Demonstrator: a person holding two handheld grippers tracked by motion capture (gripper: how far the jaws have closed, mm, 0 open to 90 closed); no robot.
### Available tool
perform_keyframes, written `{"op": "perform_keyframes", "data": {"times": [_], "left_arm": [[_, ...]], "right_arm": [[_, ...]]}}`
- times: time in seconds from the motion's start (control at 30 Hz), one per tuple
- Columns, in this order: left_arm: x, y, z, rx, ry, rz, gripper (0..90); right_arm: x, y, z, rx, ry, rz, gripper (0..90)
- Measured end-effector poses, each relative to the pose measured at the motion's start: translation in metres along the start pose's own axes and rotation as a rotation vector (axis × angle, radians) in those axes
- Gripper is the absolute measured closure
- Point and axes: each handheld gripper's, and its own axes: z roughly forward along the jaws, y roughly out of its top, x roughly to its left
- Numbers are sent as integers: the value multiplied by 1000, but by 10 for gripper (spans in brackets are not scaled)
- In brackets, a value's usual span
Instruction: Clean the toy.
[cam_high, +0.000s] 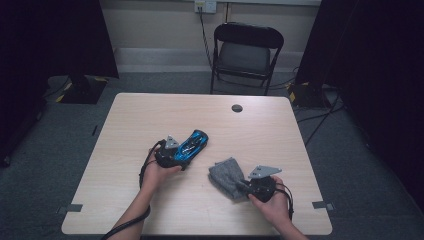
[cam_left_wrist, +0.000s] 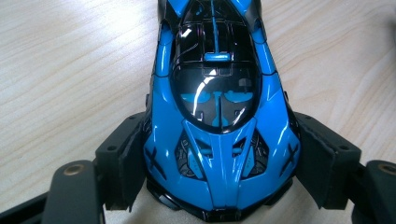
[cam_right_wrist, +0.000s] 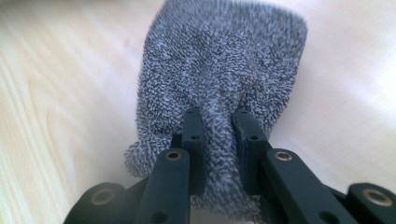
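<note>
While the left gripper (cam_left_wrist: 217, 186) clamps the toy car (cam_left_wrist: 217, 116) steady on the table (cam_high: 150, 115), the right gripper (cam_right_wrist: 217, 135), jaws pinched nearly together, bunches the grey cloth (cam_right_wrist: 219, 60), likely for wiping.

Lab or studio: black curtains (cam_high: 55, 35), floor cables (cam_high: 320, 117), folding chair (cam_high: 246, 52)

A light wooden table (cam_high: 150, 110) has a round dark grommet (cam_high: 237, 108) near its far edge. A black folding chair (cam_high: 247, 52) stands beyond it, below a wall socket (cam_high: 205, 6).
</note>
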Motion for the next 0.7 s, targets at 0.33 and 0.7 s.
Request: {"op": "perform_keyframes", "data": {"times": [0.33, 0.7], "left_arm": [[0, 0, 0, 0, 0, -1, 256], [0, 0, 0, 1, 1, 5, 256]], "right_arm": [[-17, 72, 1, -95, 1, -33, 772], [8, 119, 60, -18, 63, -164, 770]]}}
